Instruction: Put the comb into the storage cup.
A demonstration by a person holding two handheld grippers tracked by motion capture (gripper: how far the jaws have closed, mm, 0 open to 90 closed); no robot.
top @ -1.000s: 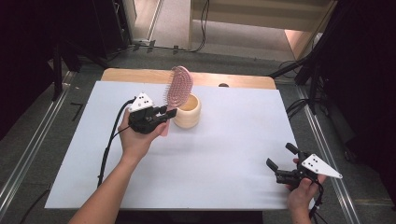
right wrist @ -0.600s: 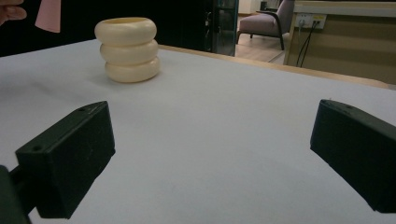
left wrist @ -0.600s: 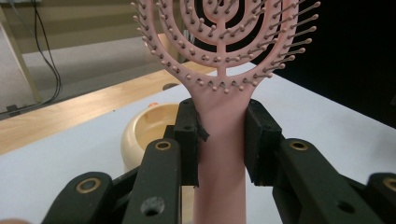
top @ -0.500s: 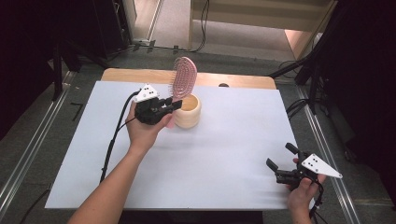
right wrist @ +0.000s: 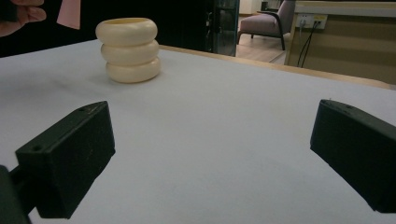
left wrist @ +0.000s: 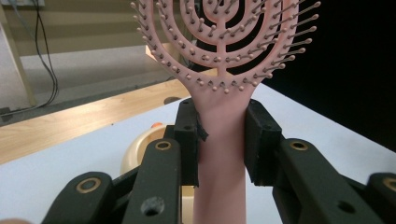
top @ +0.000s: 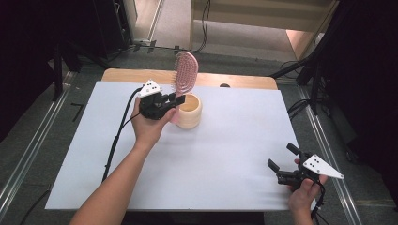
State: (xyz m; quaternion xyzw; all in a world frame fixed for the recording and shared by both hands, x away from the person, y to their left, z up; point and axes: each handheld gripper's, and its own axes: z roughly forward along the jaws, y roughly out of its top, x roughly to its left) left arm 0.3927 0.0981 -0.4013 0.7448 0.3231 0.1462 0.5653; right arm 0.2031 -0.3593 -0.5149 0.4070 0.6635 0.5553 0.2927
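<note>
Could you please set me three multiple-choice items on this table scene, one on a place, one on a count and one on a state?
1. Where is the cream holder?
A. On the white table cover, toward the far side
B. At the near right corner
C. On the floor

2. How many stacked rings form the holder's wall in the right gripper view?
A. One
B. Three
C. Five

3. How does the left gripper stand toward the pink hairbrush?
A. Open, away from it
B. Shut on its handle, bristle head up
C. Shut on its bristle head

Answers:
1 A: the high view shows it on the white table cover, near the far wooden edge.
2 B: three bulges stand one on another.
3 B: both pads press the handle, with the head above them.
</note>
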